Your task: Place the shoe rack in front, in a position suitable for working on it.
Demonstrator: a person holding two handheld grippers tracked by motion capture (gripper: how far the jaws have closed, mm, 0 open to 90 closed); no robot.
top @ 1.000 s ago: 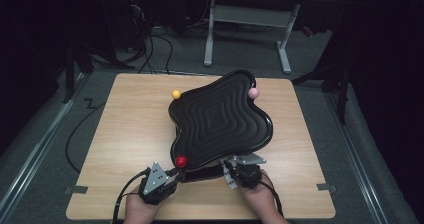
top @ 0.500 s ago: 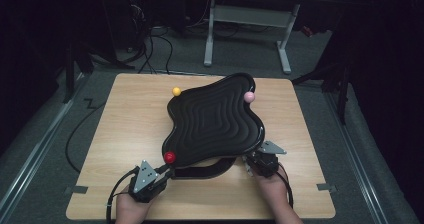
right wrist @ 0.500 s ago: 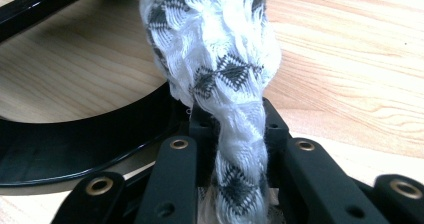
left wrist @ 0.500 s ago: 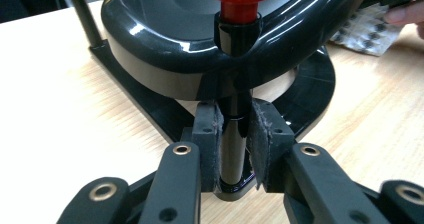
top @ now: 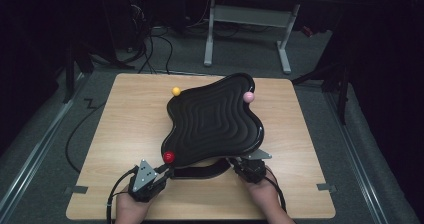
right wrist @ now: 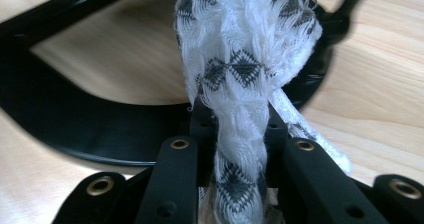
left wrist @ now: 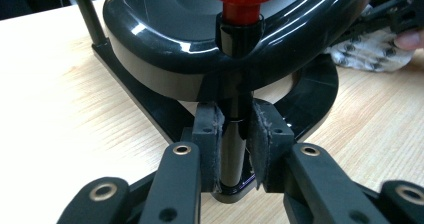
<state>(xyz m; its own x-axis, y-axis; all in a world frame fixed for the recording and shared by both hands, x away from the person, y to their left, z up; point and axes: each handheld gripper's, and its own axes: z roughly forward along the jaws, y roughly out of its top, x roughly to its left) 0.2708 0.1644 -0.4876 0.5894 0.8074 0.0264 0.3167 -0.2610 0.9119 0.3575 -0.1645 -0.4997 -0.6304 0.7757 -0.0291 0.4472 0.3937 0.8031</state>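
We judge wiping barely begun: left tool (left wrist: 235, 149) clamps the red-knobbed black post (left wrist: 235, 129) of the glossy black wavy tray (top: 210, 121) at 7 o'clock, right tool (right wrist: 235, 134) pinches the white-and-grey patterned cloth (right wrist: 245, 49) by the black curved base (right wrist: 75, 119).

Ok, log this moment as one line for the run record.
left claw: shut on post under red knob | right claw: shut on cloth | tray: on table

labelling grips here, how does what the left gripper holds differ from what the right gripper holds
The left gripper is shut on a rigid black post topped by a red ball, standing upright. The right gripper is shut on a soft white-and-grey patterned cloth, bunched and limp. Both grips sit by the glossy black wavy tray's near edge.
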